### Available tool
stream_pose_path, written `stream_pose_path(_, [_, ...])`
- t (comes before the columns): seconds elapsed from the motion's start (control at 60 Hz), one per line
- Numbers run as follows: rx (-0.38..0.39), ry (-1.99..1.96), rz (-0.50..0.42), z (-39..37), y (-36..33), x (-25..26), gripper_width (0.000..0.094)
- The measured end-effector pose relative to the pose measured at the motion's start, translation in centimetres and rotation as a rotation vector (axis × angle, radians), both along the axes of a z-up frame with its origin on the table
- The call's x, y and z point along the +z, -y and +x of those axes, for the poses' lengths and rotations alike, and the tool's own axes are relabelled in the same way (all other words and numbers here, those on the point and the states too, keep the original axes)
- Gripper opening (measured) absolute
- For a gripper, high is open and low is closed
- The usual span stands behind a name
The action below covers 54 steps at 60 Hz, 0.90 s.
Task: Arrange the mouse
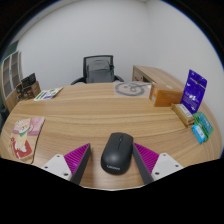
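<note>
Black mouse (pixel 116 154) lower centre of frame, on wooden counter (pixel 100 115), between gripper (pixel 113 160) pads. Jaws released, gaps either side. We judge: close evenly on mouse flanks, avoid skewing it.

I see a broad, light wood-grain table (pixel 95 115) filling the room under plain white walls (pixel 70 35). A black mesh-backed office chair (pixel 99 69) stands at its far edge, a low wooden cabinet (pixel 160 77) beside it.

The mouse (pixel 116 153) is showing matt black plastic — the worktop (pixel 100 115) is presenting smooth, light wood-grain laminate.
</note>
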<state>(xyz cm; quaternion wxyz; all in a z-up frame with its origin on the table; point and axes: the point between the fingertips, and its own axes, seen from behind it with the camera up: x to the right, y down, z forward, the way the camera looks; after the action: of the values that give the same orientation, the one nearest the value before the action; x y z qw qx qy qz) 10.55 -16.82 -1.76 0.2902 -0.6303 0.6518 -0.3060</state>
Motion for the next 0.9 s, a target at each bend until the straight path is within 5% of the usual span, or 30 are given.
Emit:
stream_pose_path(0.217, [0.033, -0.004, -0.004, 2.5, -1.0, -0.1, 0.0799])
stream_pose_path(0.383, [0.004, 0.009, -0.021, 2.5, 0.0, -0.2, 0.0511])
stream_pose_path(0.75, [-0.04, -0.022, -0.037, 2.0, -0.1, 0.4, 0.0301])
stream_pose_path(0.9, [-0.052, 0.046, -0.07, 2.3, -1.6, 6.9, 0.03])
